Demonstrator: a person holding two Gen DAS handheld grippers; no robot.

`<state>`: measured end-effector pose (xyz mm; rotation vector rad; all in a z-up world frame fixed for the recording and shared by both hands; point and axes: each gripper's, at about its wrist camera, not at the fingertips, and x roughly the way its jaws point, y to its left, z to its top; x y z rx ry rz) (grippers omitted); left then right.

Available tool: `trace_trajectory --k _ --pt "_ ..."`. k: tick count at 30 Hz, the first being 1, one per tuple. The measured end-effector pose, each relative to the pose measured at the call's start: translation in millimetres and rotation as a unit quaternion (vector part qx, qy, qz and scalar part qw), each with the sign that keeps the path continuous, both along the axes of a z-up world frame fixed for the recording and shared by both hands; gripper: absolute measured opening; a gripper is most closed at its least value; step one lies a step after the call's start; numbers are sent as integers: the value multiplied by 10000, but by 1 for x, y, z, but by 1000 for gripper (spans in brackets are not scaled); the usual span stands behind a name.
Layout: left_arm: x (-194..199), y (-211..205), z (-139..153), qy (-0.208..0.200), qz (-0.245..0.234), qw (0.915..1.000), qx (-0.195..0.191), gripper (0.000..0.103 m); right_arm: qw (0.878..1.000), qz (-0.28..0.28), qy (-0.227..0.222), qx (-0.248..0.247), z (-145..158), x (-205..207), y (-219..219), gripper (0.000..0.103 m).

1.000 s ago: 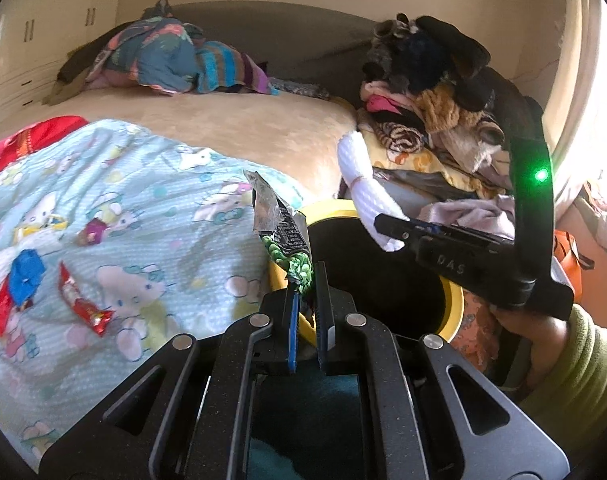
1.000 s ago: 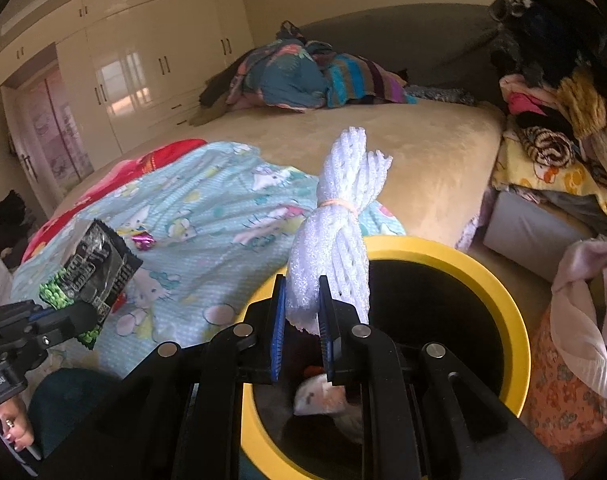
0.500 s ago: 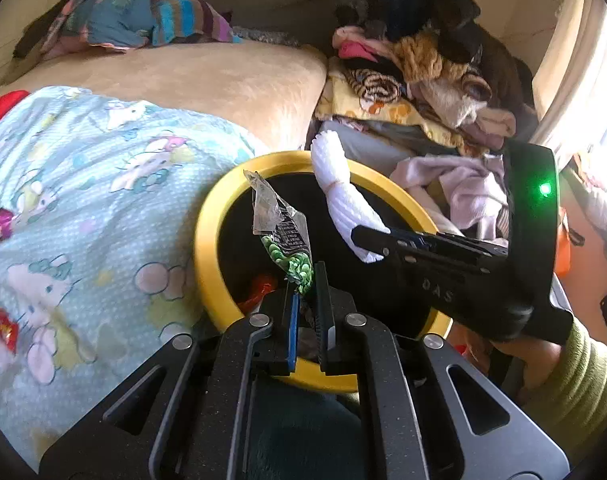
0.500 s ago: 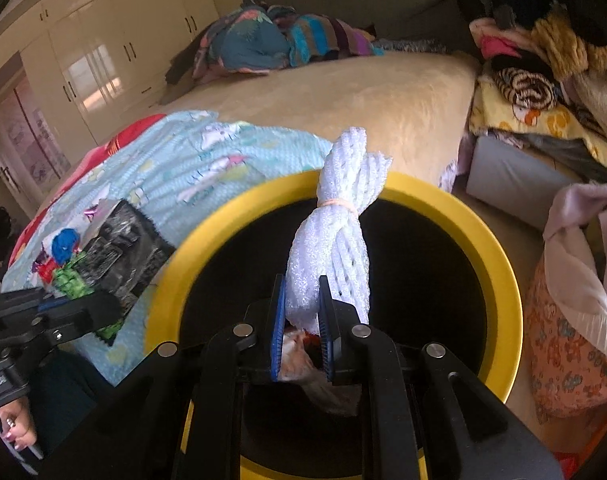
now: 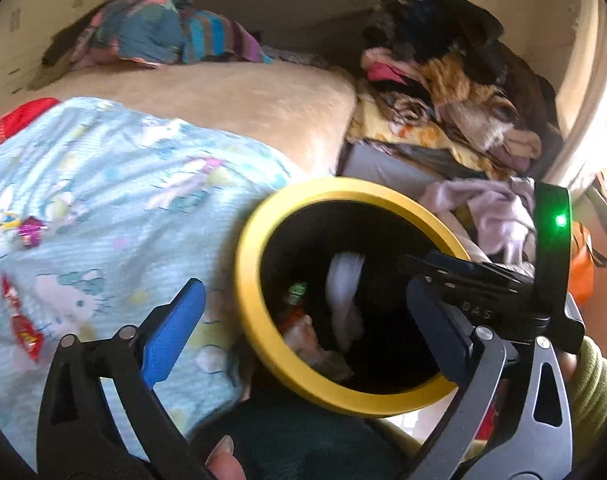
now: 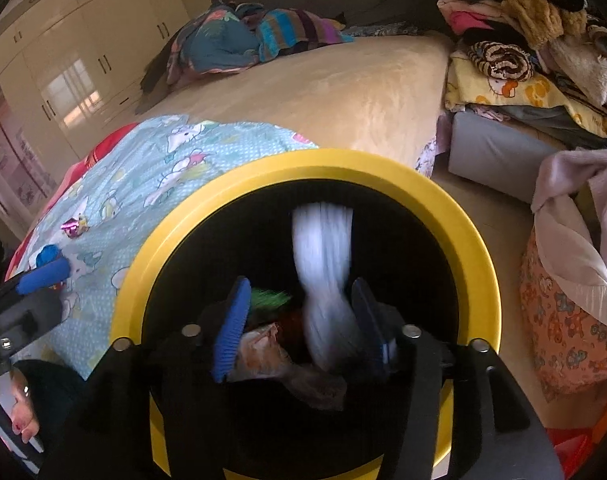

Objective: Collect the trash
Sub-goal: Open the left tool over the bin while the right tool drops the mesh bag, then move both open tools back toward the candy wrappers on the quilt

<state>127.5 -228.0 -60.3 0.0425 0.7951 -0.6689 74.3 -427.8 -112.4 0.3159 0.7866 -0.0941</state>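
The white foam net (image 6: 323, 272) is a blurred streak inside the mouth of the yellow-rimmed bin (image 6: 479, 248), between the fingers of your right gripper (image 6: 303, 320) but no longer pressed by them; these fingers have just been opening and stand apart on each side of it. Lower in the bin you see the green snack wrapper (image 6: 269, 298) and some crumpled orange and white trash (image 5: 303, 330) on the dark bottom. Your left gripper (image 5: 303, 320) is at the near edge of the bin, and its fingers have just been opening too; they now stand very wide, with the blue pad (image 5: 171, 328) over the blanket and the other one over the bin, and nothing is held between them. The bin stands just beside the bed (image 5: 263, 100), against the light blue cartoon blanket (image 5: 115, 184). On this blanket more trash is lying: a red candy wrapper (image 5: 23, 330), a shiny purple wrapper (image 5: 29, 230) and a blue piece (image 6: 49, 256). At the far side of the bed there is a heap of colourful clothes (image 6: 255, 36), and to the right of the bin a high pile of laundry (image 5: 443, 92).
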Motion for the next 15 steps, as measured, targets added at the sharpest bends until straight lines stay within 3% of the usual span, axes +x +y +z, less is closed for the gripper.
trace_trajectory --k 8,15 --pt "-8 32 25 -468 482 9976 -141 92 9977 65 -619 -269 32 -4 20 71" --pt "-18 57 42 -765 793 9938 -174 92 9946 278 -918 -387 55 -6 40 77"
